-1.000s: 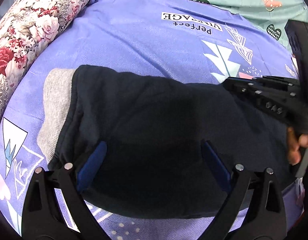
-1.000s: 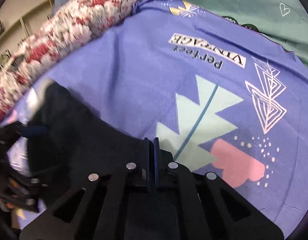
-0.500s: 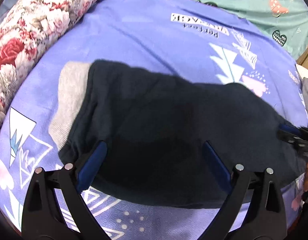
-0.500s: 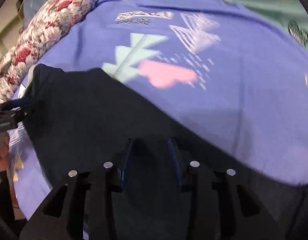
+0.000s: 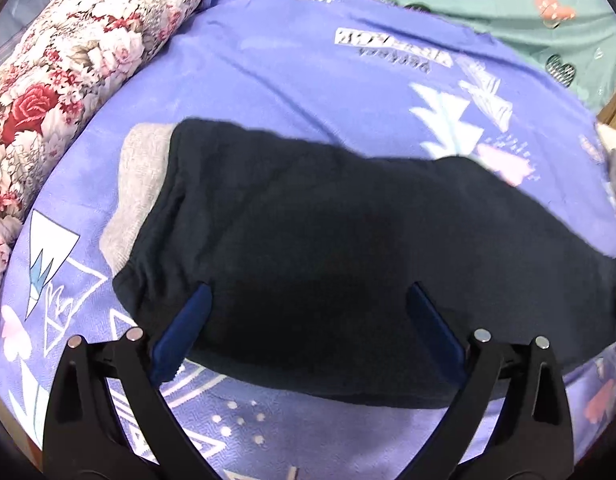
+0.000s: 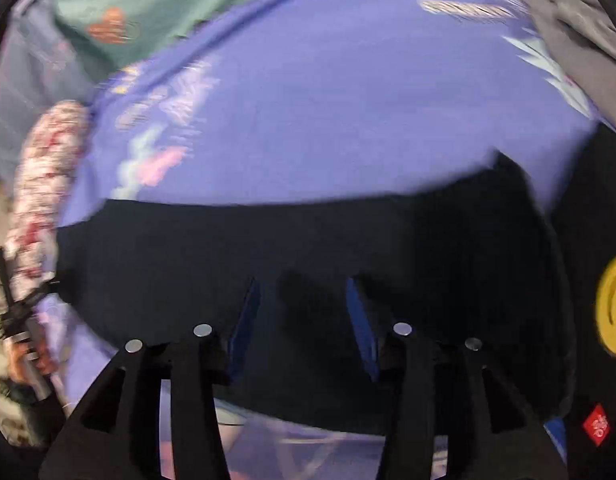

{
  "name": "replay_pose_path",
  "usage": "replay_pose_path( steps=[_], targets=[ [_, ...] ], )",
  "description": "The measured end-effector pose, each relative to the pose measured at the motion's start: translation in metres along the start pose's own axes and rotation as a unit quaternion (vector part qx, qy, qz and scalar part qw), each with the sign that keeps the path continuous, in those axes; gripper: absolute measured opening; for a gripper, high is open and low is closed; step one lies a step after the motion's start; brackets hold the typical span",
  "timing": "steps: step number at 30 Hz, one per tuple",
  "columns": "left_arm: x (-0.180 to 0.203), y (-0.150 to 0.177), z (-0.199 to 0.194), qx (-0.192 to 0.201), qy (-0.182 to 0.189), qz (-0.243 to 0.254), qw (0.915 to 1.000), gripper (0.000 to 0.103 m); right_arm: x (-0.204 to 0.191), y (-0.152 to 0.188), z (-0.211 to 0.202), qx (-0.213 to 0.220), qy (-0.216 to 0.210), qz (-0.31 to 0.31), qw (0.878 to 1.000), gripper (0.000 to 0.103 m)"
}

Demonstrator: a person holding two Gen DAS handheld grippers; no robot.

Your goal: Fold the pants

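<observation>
Under both tongs [image 5: 308,312]: pants [image 5: 347,232] flat.

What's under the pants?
The purple sheet shows all around the pants; a grey band pokes out at their left end. Anything beneath is covered.

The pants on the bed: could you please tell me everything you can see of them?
The pants are dark navy, of a soft, fleecy-looking knit, with a grey band at the end nearest the floral pillow. They lie flat across the purple sheet in a long strip, apparently already folded. The left gripper hangs over their near edge, jaws wide open. Nothing grips them.
</observation>
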State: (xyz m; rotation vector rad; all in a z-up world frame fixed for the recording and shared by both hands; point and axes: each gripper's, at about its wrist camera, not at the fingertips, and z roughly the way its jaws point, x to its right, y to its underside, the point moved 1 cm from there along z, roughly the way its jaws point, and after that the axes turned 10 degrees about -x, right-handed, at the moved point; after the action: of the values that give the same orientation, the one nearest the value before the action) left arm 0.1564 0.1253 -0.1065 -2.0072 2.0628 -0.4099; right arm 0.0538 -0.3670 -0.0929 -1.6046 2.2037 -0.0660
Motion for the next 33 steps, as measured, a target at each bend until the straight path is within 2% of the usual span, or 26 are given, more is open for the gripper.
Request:
replay_pose_path(
  steps=[2, 4, 6, 8, 10, 14, 16, 19, 21, 27, 28, 30, 31, 33],
  targets=[
    [0.000, 0.000, 0.001, -0.003, -0.023, -0.004, 0.9997, 0.099, 0.006, 0.006, -0.015, 0.020, 0.004, 0.016, 1.000, 0.041],
    [-0.001, 0.002, -0.004, -0.002, -0.019, -0.005, 0.9998, 0.099, -0.002, 0.019, -0.044, 0.076, 0.040, -0.005, 0.996, 0.042],
    [-0.002, 0.005, -0.012, 0.005, -0.010, -0.009, 0.9999, 0.099, -0.004, 0.030, -0.064, 0.102, 0.032, -0.026, 0.994, 0.051],
    [0.002, 0.007, -0.019, 0.012, 0.000, -0.005, 0.9999, 0.099, 0.011, 0.043, -0.077, 0.096, -0.003, -0.010, 0.995, 0.059],
    [0.012, 0.008, -0.027, 0.021, 0.008, 0.011, 0.9997, 0.099, 0.025, 0.047, -0.077, 0.079, -0.017, 0.022, 0.997, 0.062],
    [0.042, 0.014, -0.030, 0.031, 0.000, 0.065, 0.9974, 0.099, 0.035, 0.060, -0.067, 0.045, -0.063, 0.057, 0.995, 0.063],
    [0.054, 0.016, -0.024, 0.027, -0.001, 0.086, 0.9960, 0.099, 0.035, 0.067, -0.061, 0.034, -0.061, 0.065, 0.995, 0.063],
    [0.059, 0.018, -0.009, -0.003, 0.015, 0.087, 0.9960, 0.099, 0.039, 0.066, -0.050, 0.019, -0.066, 0.086, 0.994, 0.063],
    [0.059, 0.020, 0.002, -0.018, 0.010, 0.083, 0.9963, 0.099, 0.040, 0.059, -0.043, 0.027, -0.062, 0.100, 0.993, 0.063],
    [0.064, 0.023, 0.005, -0.017, 0.012, 0.084, 0.9962, 0.101, 0.043, 0.045, -0.029, 0.052, -0.049, 0.126, 0.989, 0.062],
    [0.064, 0.023, 0.007, -0.019, 0.010, 0.084, 0.9962, 0.101, 0.043, 0.045, -0.028, 0.059, -0.041, 0.135, 0.988, 0.059],
    [0.066, 0.023, 0.009, -0.017, 0.005, 0.089, 0.9959, 0.101, 0.044, 0.045, -0.026, 0.064, -0.040, 0.151, 0.986, 0.039],
    [0.067, 0.023, 0.010, -0.017, 0.004, 0.092, 0.9956, 0.101, 0.046, 0.045, -0.024, 0.060, -0.050, 0.156, 0.985, 0.014],
    [0.065, 0.020, 0.009, -0.025, 0.010, 0.094, 0.9952, 0.101, 0.046, 0.046, -0.031, 0.070, -0.061, 0.167, 0.982, 0.012]
  ],
)
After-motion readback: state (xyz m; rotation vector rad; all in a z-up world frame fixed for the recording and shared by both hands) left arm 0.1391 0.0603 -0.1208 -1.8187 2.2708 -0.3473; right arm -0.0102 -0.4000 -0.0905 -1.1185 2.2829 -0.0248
